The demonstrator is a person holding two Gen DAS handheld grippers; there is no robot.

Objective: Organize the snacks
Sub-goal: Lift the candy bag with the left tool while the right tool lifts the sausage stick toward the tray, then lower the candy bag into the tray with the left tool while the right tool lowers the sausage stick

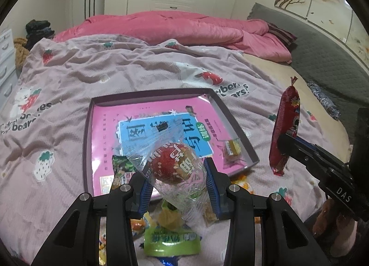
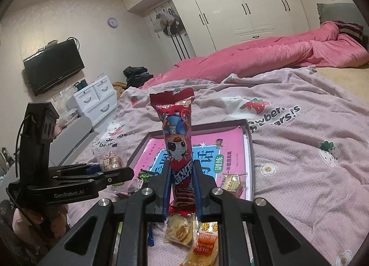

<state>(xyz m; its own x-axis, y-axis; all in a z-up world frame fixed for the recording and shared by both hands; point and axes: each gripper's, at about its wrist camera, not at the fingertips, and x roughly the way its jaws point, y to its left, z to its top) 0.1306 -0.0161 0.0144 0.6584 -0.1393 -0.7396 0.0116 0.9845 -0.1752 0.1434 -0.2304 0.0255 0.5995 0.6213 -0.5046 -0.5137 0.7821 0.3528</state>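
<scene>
My left gripper (image 1: 178, 183) is shut on a clear-wrapped round red snack (image 1: 171, 165), held above the near edge of the shallow box (image 1: 88, 125) with a pink book in its bottom. My right gripper (image 2: 182, 187) is shut on a long red snack stick (image 2: 176, 141), held upright. In the left wrist view that red stick (image 1: 284, 127) hangs right of the box, with the right gripper (image 1: 282, 144) clamped on it. In the right wrist view the left gripper (image 2: 108, 169) shows at the left with its clear-wrapped snack (image 2: 110, 159). A small yellow wrapped snack (image 1: 231, 149) and a green packet (image 1: 121, 166) lie inside the box.
Several loose snacks lie on the pink strawberry blanket (image 1: 69, 76) below the grippers, among them a green pouch (image 1: 171, 240) and orange packets (image 2: 205, 240). A pink quilt (image 1: 180, 28) lies bunched behind. White drawers (image 2: 96, 100) and a TV (image 2: 53, 67) stand left.
</scene>
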